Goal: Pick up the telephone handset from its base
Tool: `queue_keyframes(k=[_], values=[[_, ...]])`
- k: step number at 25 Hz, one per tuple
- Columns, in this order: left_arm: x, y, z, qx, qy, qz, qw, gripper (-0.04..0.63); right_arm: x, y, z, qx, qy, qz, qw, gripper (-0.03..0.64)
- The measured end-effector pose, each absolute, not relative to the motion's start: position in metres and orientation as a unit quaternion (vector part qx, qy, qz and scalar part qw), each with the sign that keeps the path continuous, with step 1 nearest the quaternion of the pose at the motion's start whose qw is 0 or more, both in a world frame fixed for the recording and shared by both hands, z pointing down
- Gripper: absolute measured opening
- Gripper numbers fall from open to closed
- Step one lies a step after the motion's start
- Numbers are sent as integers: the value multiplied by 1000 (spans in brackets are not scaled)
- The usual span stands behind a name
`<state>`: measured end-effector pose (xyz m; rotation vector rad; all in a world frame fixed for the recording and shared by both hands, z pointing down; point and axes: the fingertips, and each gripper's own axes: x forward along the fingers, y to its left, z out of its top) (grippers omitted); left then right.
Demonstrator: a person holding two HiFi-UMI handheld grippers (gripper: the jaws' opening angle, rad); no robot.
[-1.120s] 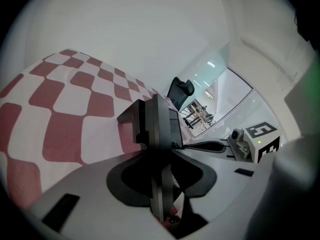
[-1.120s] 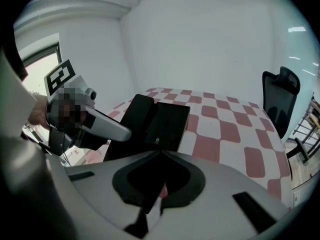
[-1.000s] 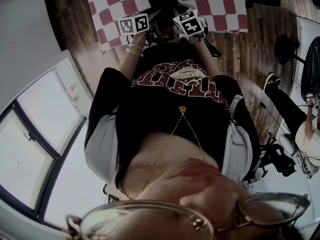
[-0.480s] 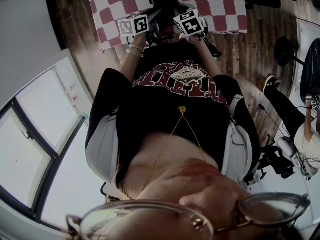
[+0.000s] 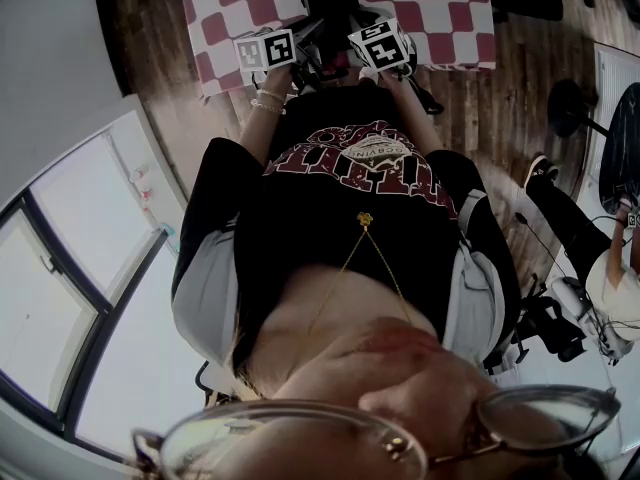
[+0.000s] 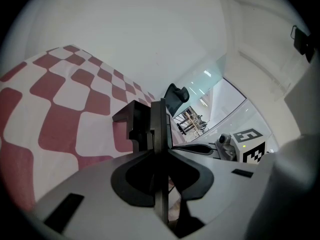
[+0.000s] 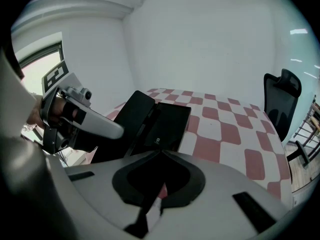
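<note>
Left gripper (image 6: 161,149): lower centre of the left gripper view. Its two grey jaws had just been closing and were clamped on a thin black slab standing upright between them, which was part of the telephone handset. In the right gripper view it reached in from the left edge, with one pale finger (image 7: 100,123) laid across the handset.
Marker cube (image 7: 56,74): upper left of the right gripper view, on top of the left gripper.
Telephone handset (image 7: 139,106): left of centre in the right gripper view. It was a long black bar lying along the left side of the base. Whether it had come clear of the base could not be told.
Base (image 7: 169,124): centre of the right gripper view. It was a black sloping panel on the cloth, touching the handset on its left.
Right gripper (image 7: 160,153): lower centre of the right gripper view. Its jaws were drawn together with nothing between them, pointed toward the base and apart from it.
Checked cloth (image 7: 225,129): red and white, spread across the centre and right of the right gripper view, under the telephone.
Office chair (image 7: 281,96): black, at the right edge of the right gripper view, beyond the cloth.
</note>
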<state>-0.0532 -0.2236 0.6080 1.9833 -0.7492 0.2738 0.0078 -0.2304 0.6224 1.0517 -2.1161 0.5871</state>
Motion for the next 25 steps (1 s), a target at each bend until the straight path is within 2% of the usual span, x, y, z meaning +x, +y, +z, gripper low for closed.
queue_keyframes(k=[25], values=[[-77, -232, 571, 824, -301, 63, 475, 81, 9, -232, 624, 409, -815, 230, 341, 18]])
